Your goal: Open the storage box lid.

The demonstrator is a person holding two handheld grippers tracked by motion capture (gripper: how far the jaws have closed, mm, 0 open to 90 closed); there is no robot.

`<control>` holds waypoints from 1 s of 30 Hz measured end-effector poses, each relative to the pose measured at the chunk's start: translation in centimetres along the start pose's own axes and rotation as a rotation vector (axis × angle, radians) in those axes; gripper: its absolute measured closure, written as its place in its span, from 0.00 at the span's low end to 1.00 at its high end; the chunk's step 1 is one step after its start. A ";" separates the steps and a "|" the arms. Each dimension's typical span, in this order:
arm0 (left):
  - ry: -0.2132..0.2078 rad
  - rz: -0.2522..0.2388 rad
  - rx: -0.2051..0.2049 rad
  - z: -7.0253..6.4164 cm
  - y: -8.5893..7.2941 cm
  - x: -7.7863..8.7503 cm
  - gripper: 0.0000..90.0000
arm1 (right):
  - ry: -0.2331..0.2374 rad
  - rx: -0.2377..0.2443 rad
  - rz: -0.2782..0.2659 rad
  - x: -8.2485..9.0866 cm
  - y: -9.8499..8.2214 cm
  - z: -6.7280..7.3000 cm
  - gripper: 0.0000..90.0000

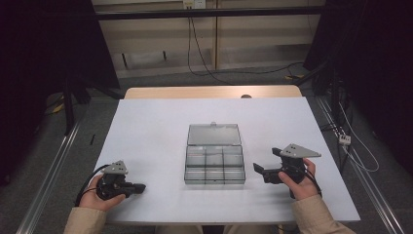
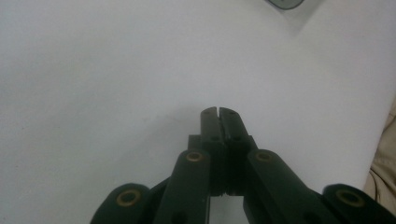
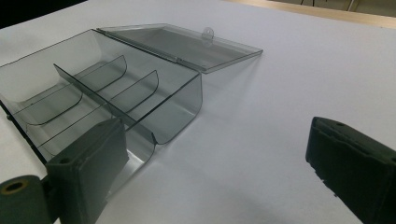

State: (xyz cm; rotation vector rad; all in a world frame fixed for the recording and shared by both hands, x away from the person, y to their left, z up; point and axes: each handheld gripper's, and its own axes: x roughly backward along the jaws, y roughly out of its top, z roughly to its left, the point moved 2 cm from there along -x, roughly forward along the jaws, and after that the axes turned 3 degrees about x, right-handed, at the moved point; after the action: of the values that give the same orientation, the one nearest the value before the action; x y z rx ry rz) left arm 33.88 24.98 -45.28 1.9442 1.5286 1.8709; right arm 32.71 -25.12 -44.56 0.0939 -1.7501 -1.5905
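While both hands rest near the bench's near edge, the right claw (image 1: 263,171) is the one set up to act: its jaws stand wide apart with nothing between them, and they point across the bench toward the clear compartment box (image 1: 215,164). In the right gripper view that box (image 3: 107,98) lies just ahead and to the left of the open jaws, its near corner close beside the left pad, not touching as far as I can tell. The box sits at the middle of the bench with its hinged lid (image 1: 214,134) thrown back flat toward the far edge, so its long axis runs side to side, parallel to the near edge, and its short right wall faces the right claw. All its compartments look empty. The left claw (image 1: 141,186) lies toward the near left corner, jaws pressed fully together on nothing, as the left gripper view (image 2: 218,112) shows, and stands farther from the box. By my reading, the right hand is nearer and better aimed for reaching the box or its lid.
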 end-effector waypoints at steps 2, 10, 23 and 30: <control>0.001 -0.010 0.000 0.1 0.3 -0.1 1.00 | 0.000 0.002 0.000 -0.1 0.0 0.0 0.06; 0.005 -0.051 0.007 0.2 1.8 -0.7 1.00 | 0.001 0.006 0.001 -0.2 0.1 0.1 0.06; 0.000 -0.075 0.012 -0.2 3.7 -1.7 1.00 | 0.001 0.006 0.002 -0.3 0.1 0.1 0.06; -0.004 -0.073 0.023 -0.3 4.2 -1.8 1.00 | 0.000 0.006 0.000 -0.2 0.1 0.1 0.06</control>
State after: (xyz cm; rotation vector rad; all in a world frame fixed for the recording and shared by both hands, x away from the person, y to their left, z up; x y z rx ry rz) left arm 36.54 21.54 -43.93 1.8727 1.6048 1.8278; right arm 32.86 -24.95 -44.56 0.0969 -1.7546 -1.5848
